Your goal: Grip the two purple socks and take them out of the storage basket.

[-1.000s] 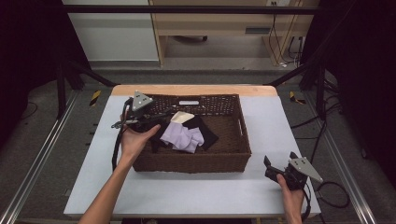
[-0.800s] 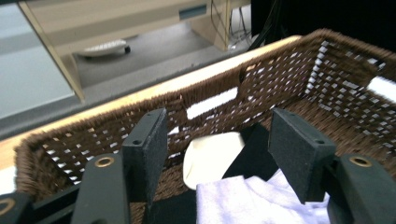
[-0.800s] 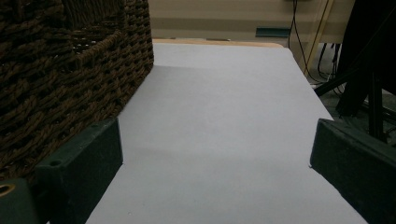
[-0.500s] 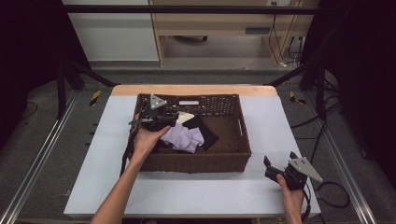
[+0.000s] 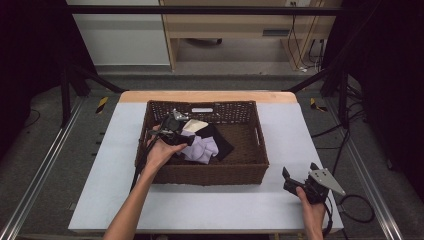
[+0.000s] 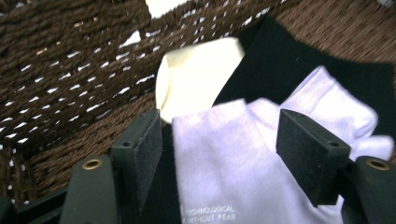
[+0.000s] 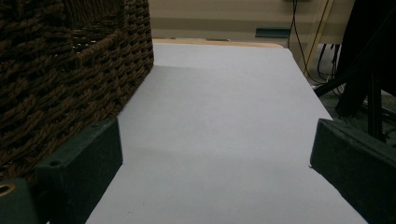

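A brown wicker basket [image 5: 205, 175] stands on the white table top and holds a pale lilac-white sock [image 5: 202, 148], a black cloth [image 5: 221, 141] and a cream piece [image 5: 196, 125]. My left gripper [image 5: 186, 141] is down inside the basket's left half. In the left gripper view the white sock [image 6: 219, 163] lies between the two pads [image 6: 144, 140] without either pressing on it, and the jaws have just been opening wider. The cream piece [image 6: 196, 74] and black cloth [image 6: 289, 60] lie beyond. My right gripper [image 5: 299, 171] rests on the table at the basket's front right, open, with nothing between its jaws [image 7: 215, 154].
The basket's woven wall [image 6: 70, 70] rises close on the left of the left gripper view. In the right gripper view the basket's corner [image 7: 70, 70] is at the left and bare table top [image 7: 224, 116] runs ahead. A wooden strip [image 5: 205, 96] edges the table's far side.
The left hand has come rightward and down from the basket's left rim into the basket, over the white sock. The right hand has stayed put.
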A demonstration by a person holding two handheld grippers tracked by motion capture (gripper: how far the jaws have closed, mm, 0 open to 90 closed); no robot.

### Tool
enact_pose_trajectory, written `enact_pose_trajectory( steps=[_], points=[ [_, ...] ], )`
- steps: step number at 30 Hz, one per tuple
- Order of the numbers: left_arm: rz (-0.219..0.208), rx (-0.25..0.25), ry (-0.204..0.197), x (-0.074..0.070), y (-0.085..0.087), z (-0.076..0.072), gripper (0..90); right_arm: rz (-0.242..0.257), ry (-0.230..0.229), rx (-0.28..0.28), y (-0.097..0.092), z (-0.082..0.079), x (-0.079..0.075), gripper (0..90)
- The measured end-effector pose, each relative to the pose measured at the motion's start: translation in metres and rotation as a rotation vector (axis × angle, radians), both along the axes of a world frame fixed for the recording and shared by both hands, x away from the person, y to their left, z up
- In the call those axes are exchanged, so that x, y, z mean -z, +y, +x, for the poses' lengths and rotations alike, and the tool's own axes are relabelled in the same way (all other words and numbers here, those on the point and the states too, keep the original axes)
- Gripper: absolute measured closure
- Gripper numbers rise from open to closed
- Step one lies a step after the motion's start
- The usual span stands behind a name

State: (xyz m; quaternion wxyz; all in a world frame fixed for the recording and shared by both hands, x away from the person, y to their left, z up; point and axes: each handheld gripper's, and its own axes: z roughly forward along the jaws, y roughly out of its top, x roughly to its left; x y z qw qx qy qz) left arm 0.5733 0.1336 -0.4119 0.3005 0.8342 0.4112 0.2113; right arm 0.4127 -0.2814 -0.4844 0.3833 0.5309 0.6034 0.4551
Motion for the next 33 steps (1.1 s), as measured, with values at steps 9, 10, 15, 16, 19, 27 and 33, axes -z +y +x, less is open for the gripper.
enact_pose_trajectory(
  steps=[9,10,15,16,19,27,33],
  points=[
    [0.002,0.032,0.025,0.005,-0.001,0.002,41.2,0.000,-0.001,0.000,0.000,0.000,0.000,2.7],
    [0.015,0.034,0.030,0.006,-0.002,0.002,41.6,-0.002,-0.003,0.000,0.000,0.000,0.000,2.8],
    [0.017,0.025,0.047,0.009,-0.003,0.004,39.6,0.000,-0.001,0.000,0.000,0.000,0.000,2.8],
    [0.016,0.023,0.061,0.011,-0.003,0.004,38.9,0.000,-0.002,0.000,0.000,0.000,0.000,2.8],
    [0.019,0.033,0.099,0.014,-0.004,0.005,38.9,-0.001,-0.001,0.001,0.000,0.000,0.000,2.8],
    [0.080,0.031,0.195,0.016,-0.002,0.006,68.5,-0.001,-0.001,0.000,0.000,0.000,0.000,2.8],
    [0.078,0.020,0.247,0.013,-0.001,0.006,89.4,-0.002,-0.006,0.004,0.000,0.000,0.000,2.8]
  ],
)
